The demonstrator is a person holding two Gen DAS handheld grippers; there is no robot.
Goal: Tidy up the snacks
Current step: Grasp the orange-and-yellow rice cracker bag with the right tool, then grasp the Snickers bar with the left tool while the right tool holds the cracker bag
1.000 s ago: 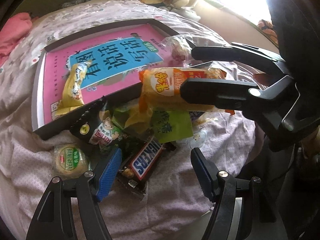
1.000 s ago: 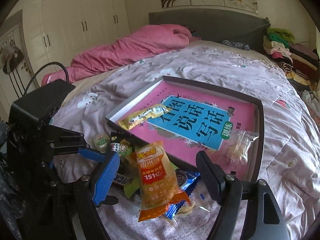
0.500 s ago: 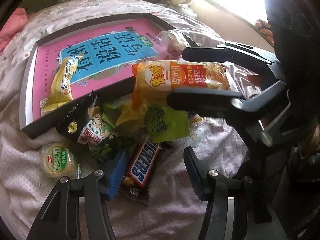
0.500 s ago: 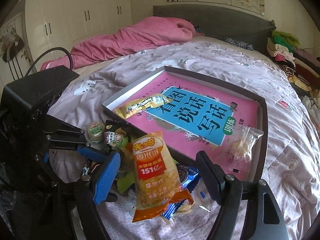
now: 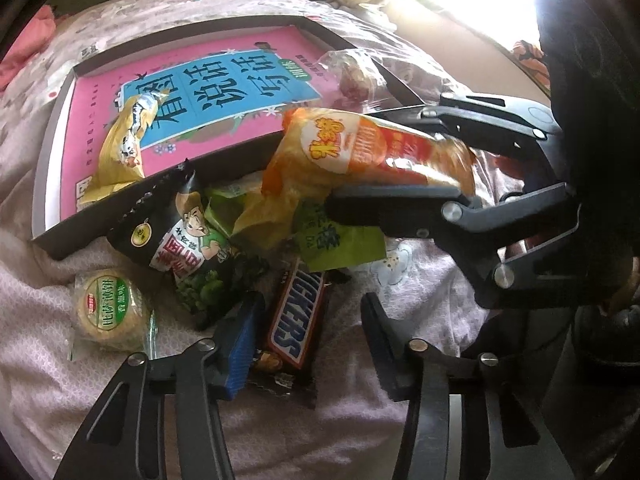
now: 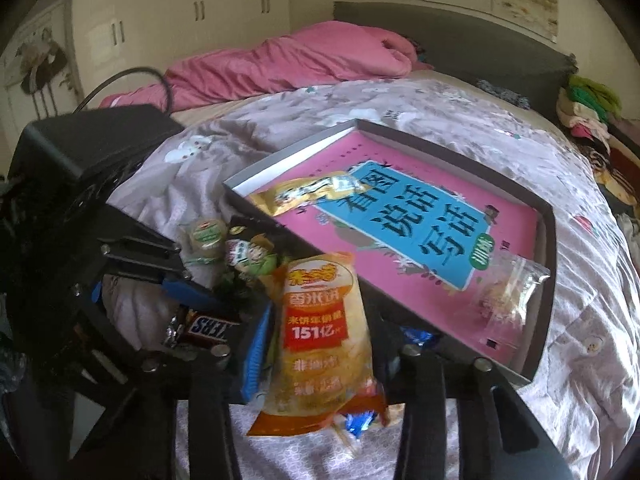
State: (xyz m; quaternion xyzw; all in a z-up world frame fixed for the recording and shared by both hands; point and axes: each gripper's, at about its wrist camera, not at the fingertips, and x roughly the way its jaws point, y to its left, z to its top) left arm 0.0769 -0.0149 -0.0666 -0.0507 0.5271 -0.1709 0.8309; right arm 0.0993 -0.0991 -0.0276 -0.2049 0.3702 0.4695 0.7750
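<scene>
Your left gripper point(image 5: 308, 344) is all black linkage bars with silver screws, a ribbed blue pad at 9 o'clock; right gripper point(image 6: 320, 344) matches it.

The rice-cracker bag point(image 6: 320, 332) is orange and yellow, the book point(image 5: 208, 92) pink with a blue panel, the candy bar point(image 5: 298, 312) brown, the bedspread point(image 6: 400, 100) pale floral.

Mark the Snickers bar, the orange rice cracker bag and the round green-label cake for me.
Snickers bar point(image 5: 298, 320): left wrist view, on the middle of its brown wrapper.
Orange rice cracker bag point(image 6: 320, 320): right wrist view, on the red label panel.
Round green-label cake point(image 5: 109, 310): left wrist view, on the green label.
</scene>
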